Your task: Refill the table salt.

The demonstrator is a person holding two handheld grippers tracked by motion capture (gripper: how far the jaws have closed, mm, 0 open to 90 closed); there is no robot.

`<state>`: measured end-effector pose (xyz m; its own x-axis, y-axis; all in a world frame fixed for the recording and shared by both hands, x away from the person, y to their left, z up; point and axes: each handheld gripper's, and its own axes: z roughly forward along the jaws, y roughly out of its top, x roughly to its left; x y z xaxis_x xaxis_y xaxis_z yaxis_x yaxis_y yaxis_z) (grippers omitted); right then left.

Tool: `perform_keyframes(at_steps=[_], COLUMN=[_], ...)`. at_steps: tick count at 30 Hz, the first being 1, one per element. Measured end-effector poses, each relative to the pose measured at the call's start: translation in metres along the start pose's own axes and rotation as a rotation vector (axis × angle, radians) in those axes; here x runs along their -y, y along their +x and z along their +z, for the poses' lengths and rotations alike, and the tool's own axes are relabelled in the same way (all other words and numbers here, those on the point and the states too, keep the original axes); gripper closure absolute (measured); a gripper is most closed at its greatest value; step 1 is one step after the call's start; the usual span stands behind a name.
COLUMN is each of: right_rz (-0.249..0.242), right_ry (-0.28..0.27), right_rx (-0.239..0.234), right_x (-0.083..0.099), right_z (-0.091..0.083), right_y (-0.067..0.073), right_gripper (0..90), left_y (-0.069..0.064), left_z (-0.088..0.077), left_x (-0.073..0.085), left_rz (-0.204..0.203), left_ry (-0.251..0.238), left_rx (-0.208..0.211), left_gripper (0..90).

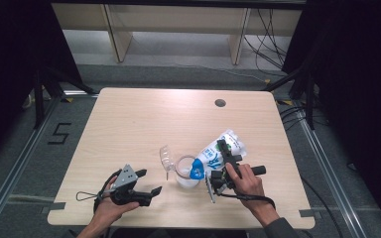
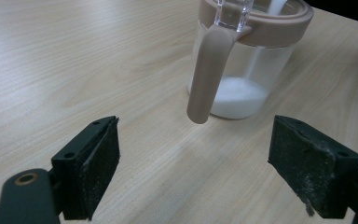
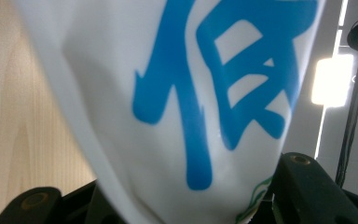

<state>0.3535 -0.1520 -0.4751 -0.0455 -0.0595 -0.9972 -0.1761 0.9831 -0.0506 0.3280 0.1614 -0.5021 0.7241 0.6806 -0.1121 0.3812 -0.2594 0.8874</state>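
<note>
A clear jar (image 1: 185,172) with a beige rim and handle stands near the table's front middle, its clear lid (image 1: 166,157) flipped open to the left. White powder lies in its bottom (image 2: 239,97). My right gripper (image 1: 223,163) is shut on a white bag with blue print (image 1: 222,148), tilted with its blue corner (image 1: 196,169) over the jar's mouth. The bag's white face (image 3: 177,93) shows close up in the right gripper view. My left gripper (image 1: 148,181) rests open on the table left of the jar, its black pads (image 2: 103,161) apart with nothing between them.
The wooden table (image 1: 129,119) has a round cable hole (image 1: 220,103) at the back right. Beyond the far edge stand pale furniture legs (image 1: 121,39) and loose cables (image 1: 270,39) on the floor. Black curtains flank both sides.
</note>
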Motion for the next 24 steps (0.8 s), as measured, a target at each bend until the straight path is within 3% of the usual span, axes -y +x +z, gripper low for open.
perform_keyframes(at_steps=[9,10,11,13,20,22,24], right_rz=[-0.022,-0.072,-0.084,-0.061,-0.063,-0.001,-0.006], right_ry=[-0.011,-0.021,-0.016,-0.005,-0.005,0.002,-0.002], right_rx=[0.007,0.013,0.009,0.003,0.005,0.002,0.004], right_x=[-0.002,-0.003,-0.0033,-0.0031,-0.0032,-0.0021,-0.002], right_z=[0.0045,0.0046,0.0041,0.0033,0.0032,0.0031,0.0032], right_y=[-0.0011,-0.0045,-0.0054,-0.0041,-0.0046,0.0004,0.0001], right_gripper=[58.1,58.1,58.1,58.1,58.1,58.1,58.1], left_y=[-0.0001,-0.0002,-0.0008,-0.001,-0.0008,-0.0007,-0.001], left_z=[-0.0011,-0.0011,-0.0002,-0.0008,-0.0009,-0.0009,-0.0007], left_x=[-0.0002,-0.0003,0.0,-0.0003,-0.0001,-0.0003,-0.0003], left_rz=[-0.002,-0.003,-0.013,0.0,-0.009,-0.002,-0.001], left_ry=[0.003,0.004,-0.003,0.004,-0.001,0.0,0.0], left_rx=[-0.007,-0.008,0.0,-0.004,-0.005,-0.005,-0.005], left_gripper=[15.9,15.9,15.9,15.9,15.9,15.9,15.9])
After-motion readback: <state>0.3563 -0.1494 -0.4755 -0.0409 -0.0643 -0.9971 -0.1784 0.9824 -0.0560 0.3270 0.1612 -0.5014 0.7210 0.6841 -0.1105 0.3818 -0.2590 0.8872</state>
